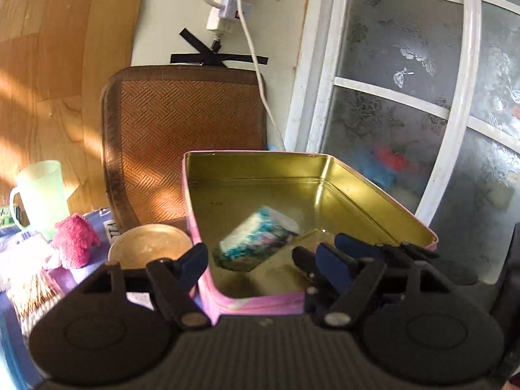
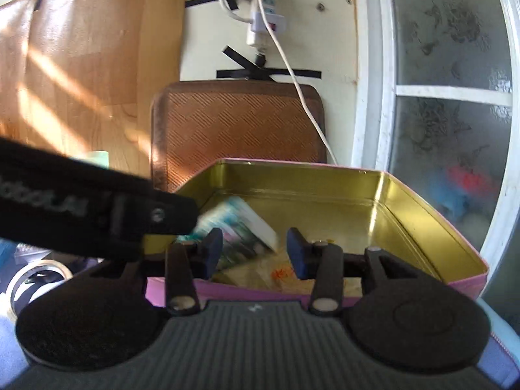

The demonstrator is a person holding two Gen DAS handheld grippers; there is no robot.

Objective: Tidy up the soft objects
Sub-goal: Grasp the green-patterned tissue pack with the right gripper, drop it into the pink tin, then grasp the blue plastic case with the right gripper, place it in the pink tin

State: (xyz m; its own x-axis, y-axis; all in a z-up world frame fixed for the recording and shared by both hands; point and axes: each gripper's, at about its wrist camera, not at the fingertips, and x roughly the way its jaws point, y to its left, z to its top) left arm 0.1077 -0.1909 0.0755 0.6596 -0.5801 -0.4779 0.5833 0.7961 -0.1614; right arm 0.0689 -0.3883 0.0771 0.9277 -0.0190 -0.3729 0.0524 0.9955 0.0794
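A pink tin [image 1: 260, 302] with a gold inside stands open in front of both grippers. In it lies a soft blue-and-white pack [image 1: 256, 240], tilted and blurred, on the left part of the floor. My left gripper [image 1: 260, 258] hangs over the tin's near wall with its jaws open; the pack sits beyond them, touching neither pad. In the right wrist view the pack [image 2: 240, 227] and tin [image 2: 422, 201] show again. My right gripper [image 2: 253, 250] is open over the near wall, with nothing between its pads. The left gripper's black casing [image 2: 97, 214] crosses in from the left.
A pink plush toy [image 1: 74, 240], a green cup [image 1: 42, 195] and a round gold lid [image 1: 149, 243] lie left of the tin. A woven brown mat [image 1: 182, 136] leans behind it. A flat clear packet [image 2: 260, 273] lies on the tin's floor. A tape roll [image 2: 39, 273] sits at left.
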